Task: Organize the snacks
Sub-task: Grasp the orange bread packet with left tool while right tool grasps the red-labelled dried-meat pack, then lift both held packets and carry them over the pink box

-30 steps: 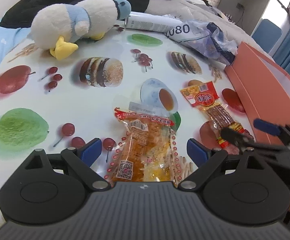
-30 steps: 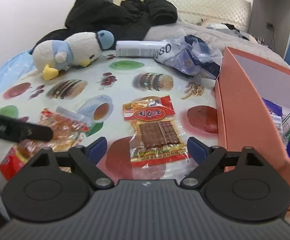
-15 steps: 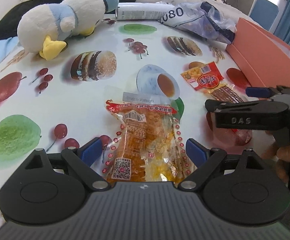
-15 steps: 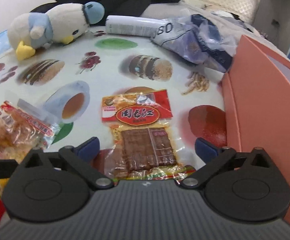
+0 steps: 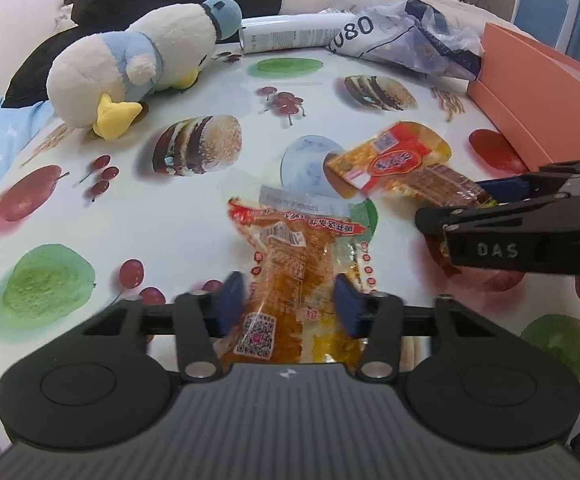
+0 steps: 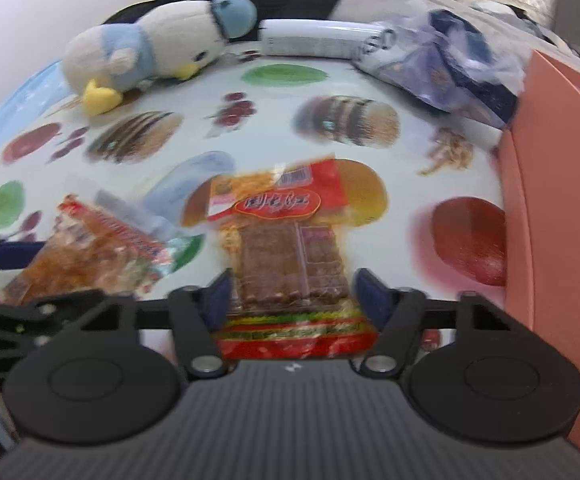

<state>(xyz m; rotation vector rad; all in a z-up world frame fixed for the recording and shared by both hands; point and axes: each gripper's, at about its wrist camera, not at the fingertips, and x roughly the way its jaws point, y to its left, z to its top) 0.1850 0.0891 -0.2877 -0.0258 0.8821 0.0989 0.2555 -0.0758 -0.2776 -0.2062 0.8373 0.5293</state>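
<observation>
The orange box (image 6: 558,200) is the biggest thing around and sits off to the right of the right gripper (image 6: 294,292), so that's almost surely where both snacks are headed. Its wall stands well above the fruit-print tablecloth (image 5: 70,208), so each packet has to go up and over the rim, not get dragged into the side.

Ahead of both tools, at the far edge, there's a plush penguin (image 5: 138,68), a white can (image 5: 290,32) and a crumpled plastic bag (image 5: 418,40). None of them are in the lift path, so nothing to fuss over there.

The left gripper (image 5: 286,304) has its blue pads on either side of the orange pastry packet (image 5: 290,276), near the tail end with the QR code. The jaws look narrowed to about the packet's width, but whether they're really biting is hard to say from here, so the grip can't be called. The wrapper is puffy and slick, so the person should squeeze the body of it, not just loose film, and lift slowly.

The right gripper straddles the red jerky packet (image 6: 286,248) the same way, pads close to its edges near the bottom seal. That view is blurred and the side-on view doesn't settle it either. The packet is flat, so it could slide out; pinching a bit further up would probably help.

With both tools so close together, going one at a time, right one first, seems safest.
</observation>
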